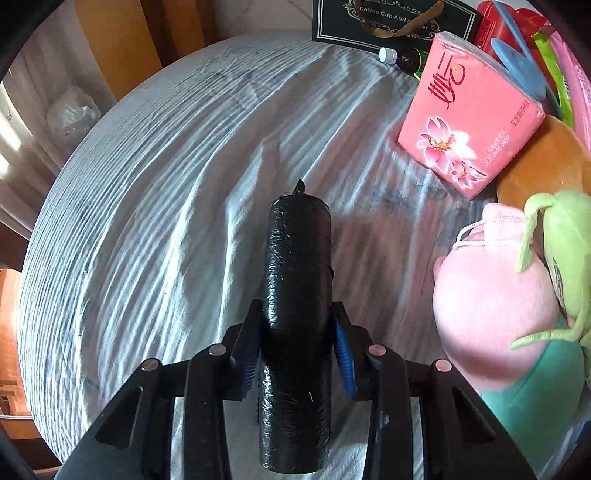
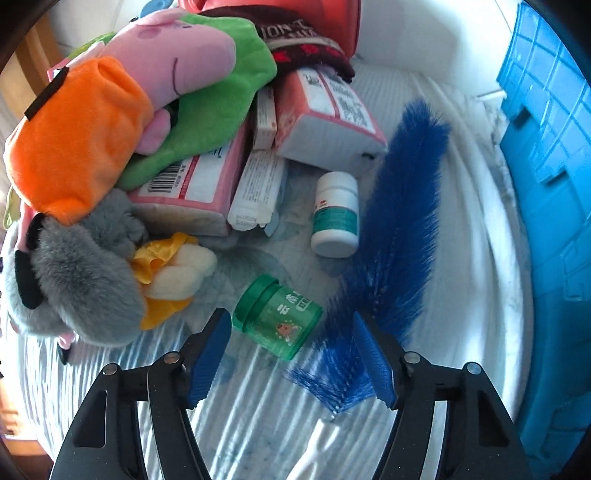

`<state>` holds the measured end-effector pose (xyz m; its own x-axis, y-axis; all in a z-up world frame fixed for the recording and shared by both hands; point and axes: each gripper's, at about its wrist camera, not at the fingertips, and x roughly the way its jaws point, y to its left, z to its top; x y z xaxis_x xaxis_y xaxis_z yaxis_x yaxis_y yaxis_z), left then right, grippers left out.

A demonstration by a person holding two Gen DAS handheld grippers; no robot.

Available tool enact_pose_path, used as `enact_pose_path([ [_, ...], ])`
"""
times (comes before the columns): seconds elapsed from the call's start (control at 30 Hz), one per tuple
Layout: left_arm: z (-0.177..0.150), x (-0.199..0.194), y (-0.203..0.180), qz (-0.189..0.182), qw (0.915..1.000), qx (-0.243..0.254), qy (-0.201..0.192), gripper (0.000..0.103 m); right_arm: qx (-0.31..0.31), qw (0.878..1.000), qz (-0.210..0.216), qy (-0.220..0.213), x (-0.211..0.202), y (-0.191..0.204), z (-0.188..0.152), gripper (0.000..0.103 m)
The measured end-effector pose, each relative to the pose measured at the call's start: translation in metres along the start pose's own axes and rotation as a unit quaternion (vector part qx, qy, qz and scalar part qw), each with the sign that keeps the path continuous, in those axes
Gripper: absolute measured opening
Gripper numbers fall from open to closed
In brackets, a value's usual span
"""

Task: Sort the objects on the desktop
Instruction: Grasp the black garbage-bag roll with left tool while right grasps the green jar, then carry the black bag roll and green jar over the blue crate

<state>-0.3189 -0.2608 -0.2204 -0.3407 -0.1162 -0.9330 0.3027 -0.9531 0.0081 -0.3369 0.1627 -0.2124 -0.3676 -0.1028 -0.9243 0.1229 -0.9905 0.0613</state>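
In the left wrist view my left gripper (image 1: 297, 332) is shut on a roll of black plastic bags (image 1: 297, 280), held lengthwise between the blue pads above the striped white tablecloth (image 1: 166, 192). In the right wrist view my right gripper (image 2: 290, 347) is open and empty, just above the cloth. A green jar (image 2: 277, 317) lies on its side between and just beyond its fingertips. A blue bottle brush (image 2: 399, 229) with a white handle lies to the right of the jar, under the right finger. A white pill bottle (image 2: 335, 216) lies further ahead.
Left view: a pink tissue pack (image 1: 469, 122), a pink plush (image 1: 491, 306), a black gift box (image 1: 388, 22) and a small bottle (image 1: 402, 57) at the right and back. Right view: a pile of plush toys (image 2: 122, 122), tissue packs (image 2: 325, 114) and boxes at the left; a blue crate (image 2: 550, 184) at the right.
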Motion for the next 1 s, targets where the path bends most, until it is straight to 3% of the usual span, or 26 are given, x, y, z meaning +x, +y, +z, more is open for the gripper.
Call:
enact_pose_path([
  [0.13, -0.004, -0.001, -0.005, 0.006, 0.9999, 0.007, -0.009, 0.035, 0.006, 1.000, 0.007, 0.000, 0.006, 0.002, 0.003, 0.069],
  [0.23, -0.009, -0.003, -0.010, 0.004, 0.9998, 0.012, -0.013, 0.035, 0.007, 1.000, 0.003, -0.005, 0.009, 0.004, 0.004, 0.054],
  [0.57, -0.061, -0.040, -0.023, -0.012, 0.9993, 0.014, -0.033, 0.034, -0.012, 0.999, 0.011, -0.041, -0.029, 0.010, -0.014, 0.054],
  [0.8, -0.093, -0.109, -0.040, -0.031, 0.9947, 0.025, -0.095, 0.034, -0.041, 0.994, 0.011, -0.106, -0.085, 0.020, -0.025, 0.054],
  [1.0, -0.107, -0.166, -0.064, -0.051, 0.9855, 0.048, -0.155, 0.034, -0.054, 0.984, 0.010, -0.170, -0.138, 0.018, -0.034, 0.054],
])
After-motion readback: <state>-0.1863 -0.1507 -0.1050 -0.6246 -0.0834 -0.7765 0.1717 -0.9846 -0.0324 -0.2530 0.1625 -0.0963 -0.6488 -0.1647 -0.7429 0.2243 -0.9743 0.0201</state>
